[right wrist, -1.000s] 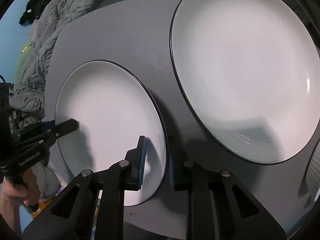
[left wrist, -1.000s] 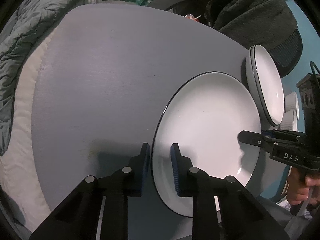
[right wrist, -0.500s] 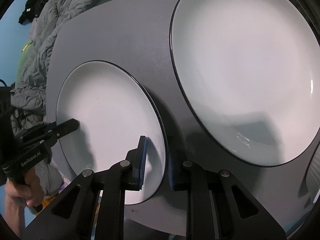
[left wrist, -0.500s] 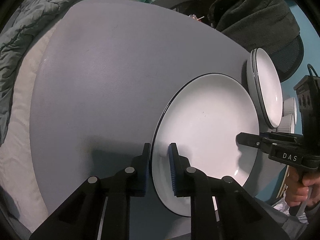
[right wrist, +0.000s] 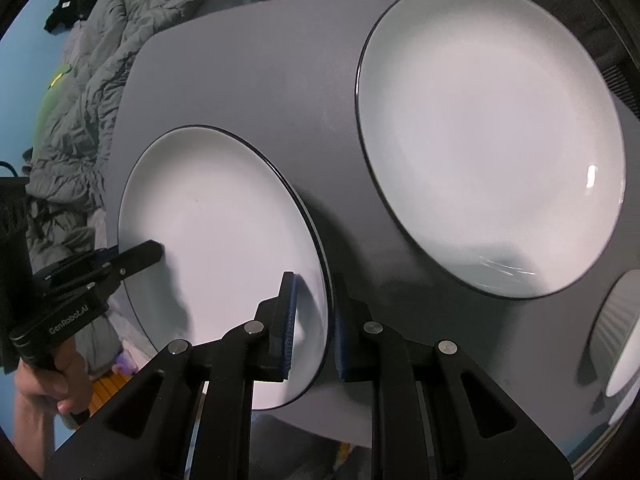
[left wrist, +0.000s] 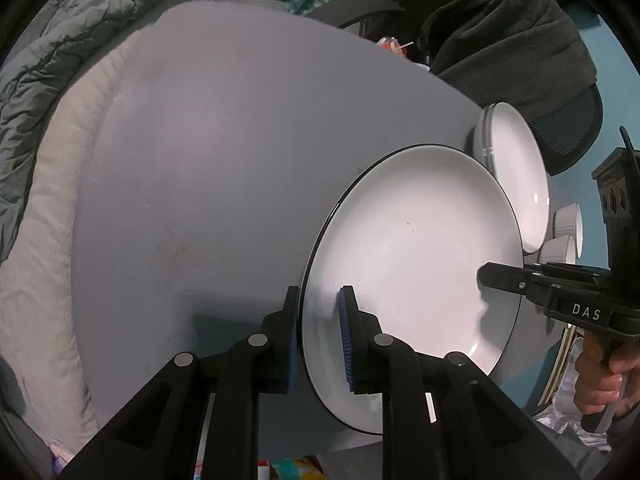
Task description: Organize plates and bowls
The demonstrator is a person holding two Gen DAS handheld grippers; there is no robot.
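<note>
We are holding a white plate [left wrist: 416, 264] with a dark rim by its two opposite edges, over the near part of the gray table [left wrist: 224, 160]. Our left gripper [left wrist: 318, 336] is clamping the plate's left rim between its blue pads, and our right gripper [right wrist: 314, 324] is clamping the right rim. A second plate [right wrist: 488, 136] is sitting on the table just beyond, apart from the held one. Ribbed white bowls [left wrist: 568, 232] are standing near the table's right edge. A gray quilt [left wrist: 60, 60] is lying beside the table.

Home bedroom, rumpled grey duvet [left wrist: 60, 40] beside grey table [left wrist: 220, 140], clothes draped over mesh office chair [left wrist: 568, 136]
</note>
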